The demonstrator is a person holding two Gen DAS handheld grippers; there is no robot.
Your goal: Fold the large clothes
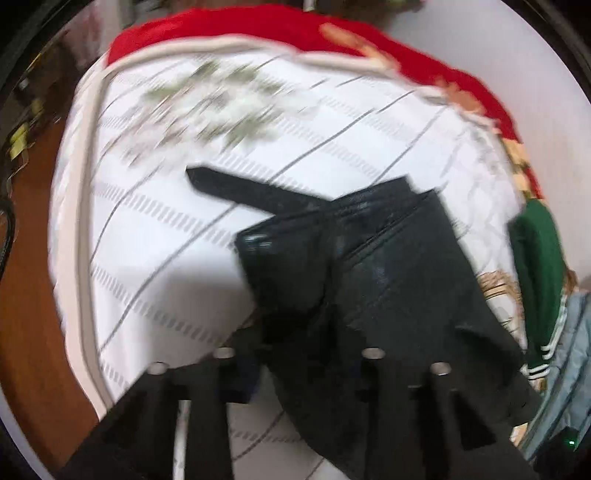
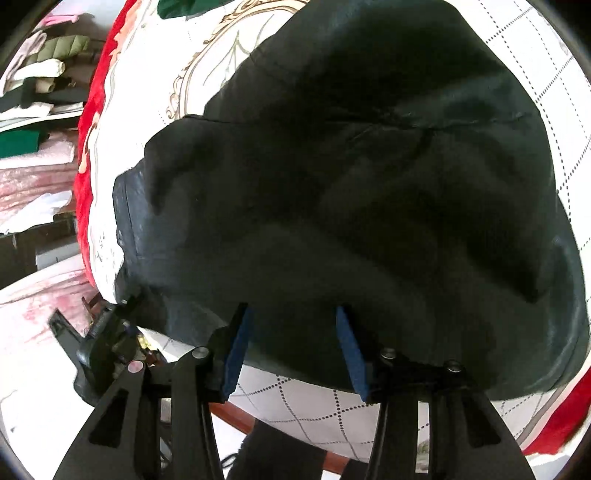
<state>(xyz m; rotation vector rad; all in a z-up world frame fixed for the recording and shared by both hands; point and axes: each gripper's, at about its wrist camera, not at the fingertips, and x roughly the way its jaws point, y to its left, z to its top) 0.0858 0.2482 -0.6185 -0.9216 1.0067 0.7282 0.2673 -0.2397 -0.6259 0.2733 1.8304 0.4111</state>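
Garment: a large black garment (image 2: 369, 177) lies heaped on the white quilt (image 1: 155, 258), near the quilt's front edge; a narrow black strap (image 1: 236, 186) runs out from it across the quilt.
Fold state: judged early; the cloth is bunched in soft ridges, with no clean crease visible.
Left gripper (image 1: 299, 354): a hanging fold of the garment drapes between its fingers and over them. The frame is motion-blurred, so whether the fingers pinch the cloth cannot be told.
Right gripper (image 2: 291, 350): fingers spread, blue pads (image 2: 238, 350) facing each other across the garment's near hem. The cloth lies just beyond the pads, nothing pinched. Probably placed to take the hem for a fold away from the quilt's edge.
Quilt: white with a dotted lattice and grey stripes; it serves as the folding surface.
Red blanket (image 1: 229, 26): beyond the quilt's far edge.
Green garment (image 1: 535, 258): at the quilt's right side, just beside a light blue padded item (image 1: 569, 369).
Clothes pile (image 2: 37, 85): well apart from the quilt, on the far side of the red blanket.
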